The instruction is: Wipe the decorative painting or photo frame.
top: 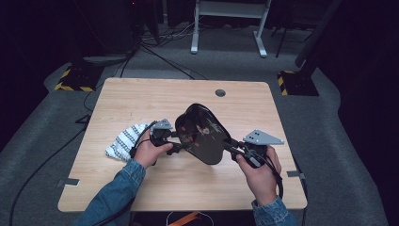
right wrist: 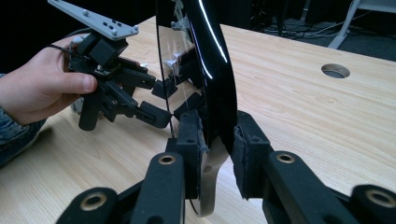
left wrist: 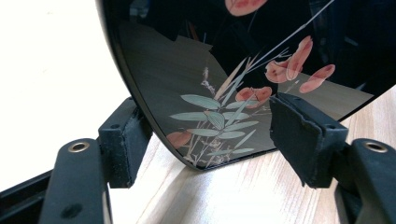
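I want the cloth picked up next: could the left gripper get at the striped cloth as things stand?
Probably yes: the striped cloth lies uncovered on the table, right beside the left gripper, whose open jaws only straddle the black tray that the right gripper clamps.

Both forearms wear blue denim sleeves [top: 123,181] with stitched cuffs. Each hand carries black tongs: the left tongs [top: 178,141] and right tongs [top: 227,144] both bear a grey three-cornered plate dotted with screws, brass-ringed pivots on the arms, and trailing black cable.
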